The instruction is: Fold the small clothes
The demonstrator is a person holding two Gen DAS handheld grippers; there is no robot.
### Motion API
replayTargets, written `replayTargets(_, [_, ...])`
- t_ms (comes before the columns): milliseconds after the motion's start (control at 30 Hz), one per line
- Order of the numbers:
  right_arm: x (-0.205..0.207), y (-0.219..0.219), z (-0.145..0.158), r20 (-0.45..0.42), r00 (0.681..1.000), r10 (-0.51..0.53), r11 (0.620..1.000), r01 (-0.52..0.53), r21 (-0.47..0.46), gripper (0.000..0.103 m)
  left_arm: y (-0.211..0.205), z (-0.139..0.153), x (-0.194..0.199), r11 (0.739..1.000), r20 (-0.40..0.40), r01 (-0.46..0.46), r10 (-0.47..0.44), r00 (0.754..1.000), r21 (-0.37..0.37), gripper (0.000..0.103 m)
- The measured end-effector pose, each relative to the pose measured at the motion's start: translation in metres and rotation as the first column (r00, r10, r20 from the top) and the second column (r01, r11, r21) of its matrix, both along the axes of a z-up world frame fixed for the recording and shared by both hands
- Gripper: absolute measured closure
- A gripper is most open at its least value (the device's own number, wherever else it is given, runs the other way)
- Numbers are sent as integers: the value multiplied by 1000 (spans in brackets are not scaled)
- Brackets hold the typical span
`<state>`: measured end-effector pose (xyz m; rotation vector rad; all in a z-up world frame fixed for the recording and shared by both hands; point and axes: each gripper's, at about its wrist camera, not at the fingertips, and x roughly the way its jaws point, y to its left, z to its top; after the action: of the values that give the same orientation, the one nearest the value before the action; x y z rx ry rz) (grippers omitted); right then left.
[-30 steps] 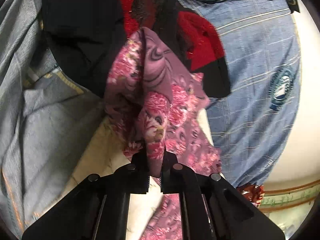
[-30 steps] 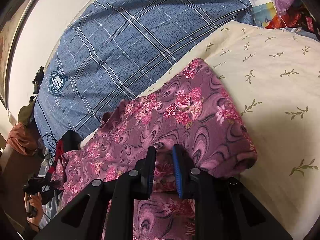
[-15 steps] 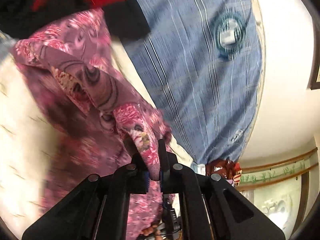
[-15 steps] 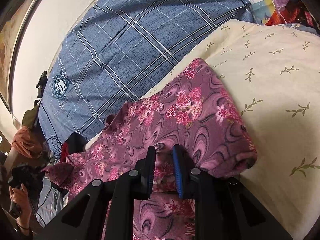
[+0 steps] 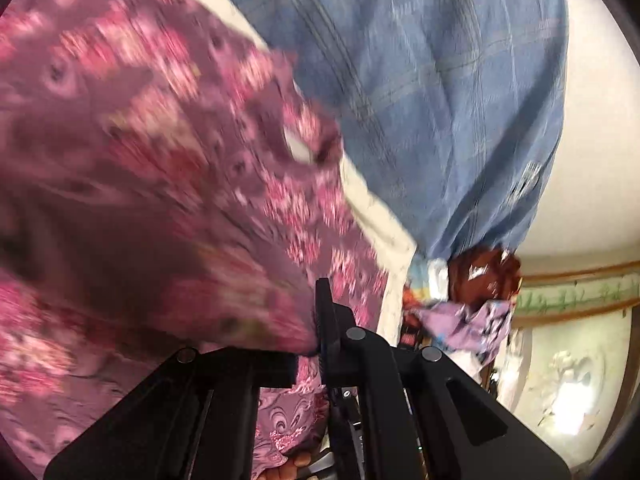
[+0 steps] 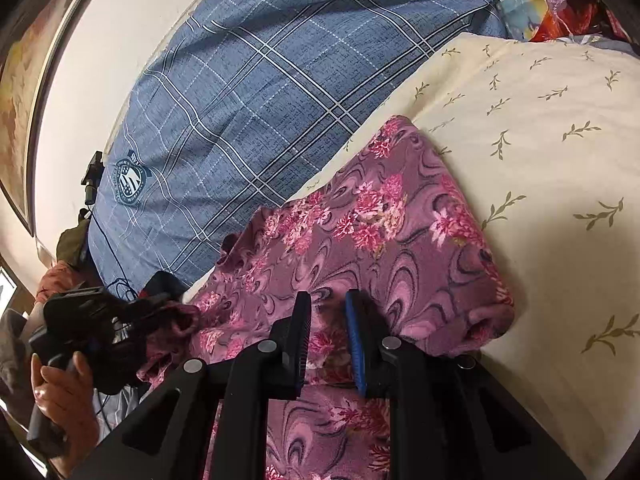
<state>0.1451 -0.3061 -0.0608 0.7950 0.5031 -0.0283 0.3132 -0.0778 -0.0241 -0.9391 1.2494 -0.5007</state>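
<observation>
You have swept the left hand-held gripper point(image 5: 316, 344), pinching the floral garment point(image 6: 400, 232), across the bed point(image 6: 560, 160); right hand-held gripper point(image 6: 326, 332) pins it: fold underway.

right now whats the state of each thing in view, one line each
floral garment: partly folded on the cream sheet, one end lifted
left gripper: shut on a floral garment edge
right gripper: fingers part open, floral garment bunched between them, grip unclear
cream sheet: spread flat under the floral garment
blue plaid pillow: lying beside the cream sheet, untouched
</observation>
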Motion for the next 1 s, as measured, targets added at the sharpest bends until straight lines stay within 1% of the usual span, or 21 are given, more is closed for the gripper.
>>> replayTargets(67, [0, 0, 0, 1, 1000, 0, 1000, 0, 2, 84, -10, 0, -8, 998, 7, 53, -53, 999, 16, 98])
replayTargets(100, [0, -1, 0, 1, 1000, 1, 1000, -1, 5, 84, -14, 2, -11, 997, 21, 76, -77, 997, 29, 95])
replayTargets(133, [-1, -1, 0, 0, 1000, 1, 1000, -1, 7, 84, -15, 8, -15, 994, 42, 104, -105, 994, 38, 85])
replayTargets(167, [-1, -1, 1, -1, 1000, 2, 1000, -2, 10, 84, -11, 15, -22, 991, 70, 129, -132, 989, 49, 78])
replayTargets(200, [0, -2, 1, -7, 1000, 3, 1000, -3, 15, 84, -4, 22, -28, 989, 99, 137, -143, 985, 61, 63])
replayTargets(233, [1, -2, 2, -17, 1000, 5, 1000, -5, 16, 84, 9, 30, -34, 988, 135, 135, -145, 980, 79, 53])
replayTargets(300, [8, 2, 11, -99, 995, 15, 999, -18, -27, 83, 42, 45, -45, 987, 227, 90, -119, 967, 135, 47])
replayTargets(333, [11, 7, 19, -129, 991, 26, 997, -34, -64, 77, 59, 51, -49, 983, 266, 51, -98, 959, 179, 43])
replayTargets(367, [13, 13, 26, -132, 990, 38, 995, -49, -82, 75, 79, 57, -53, 972, 306, -11, -63, 950, 234, 41])
replayTargets(400, [16, 24, 38, -104, 991, 84, 992, -93, -83, 72, 98, 60, -55, 958, 333, -73, -25, 942, 277, 38])
replayTargets(467, [25, 44, 53, -79, 985, 154, 983, -160, -86, 63, 128, 59, -58, 939, 370, -171, 52, 928, 299, 37])
replayTargets(500, [34, 59, 58, -79, 976, 204, 975, -210, -77, 51, 140, 57, -59, 939, 375, -195, 78, 924, 284, 37])
replayTargets(533, [43, 72, 60, -89, 966, 245, 966, -250, -61, 46, 150, 53, -58, 940, 373, -213, 103, 922, 267, 37])
replayTargets(600, [64, 99, 58, -114, 936, 332, 942, -335, -6, 46, 161, 47, -54, 941, 358, -215, 113, 927, 261, 37])
replayTargets(667, [78, 121, 48, -149, 914, 378, 926, -372, 69, 46, 165, 44, -51, 941, 351, -214, 114, 929, 261, 37])
replayTargets(700, [86, 130, 41, -144, 905, 399, 914, -381, 140, 46, 167, 43, -50, 942, 350, -214, 116, 930, 257, 37])
replayTargets(767, [93, 139, 32, -140, 906, 400, 906, -368, 209, 44, 170, 43, -48, 948, 345, -212, 121, 931, 239, 37])
replayTargets(833, [102, 147, 26, -152, 915, 373, 912, -333, 238, 38, 175, 42, -47, 948, 344, -215, 126, 930, 234, 37])
replayTargets(933, [110, 152, 20, -159, 926, 342, 914, -288, 286, 36, 172, 40, -46, 952, 342, -213, 129, 931, 221, 37])
replayTargets(967, [112, 154, 20, -173, 929, 326, 923, -272, 274, 37, 172, 40, -46, 953, 340, -211, 129, 932, 216, 37])
replayTargets(1000, [115, 154, 20, -186, 932, 312, 931, -260, 257, 43, 173, 40, -46, 955, 340, -211, 132, 931, 209, 37])
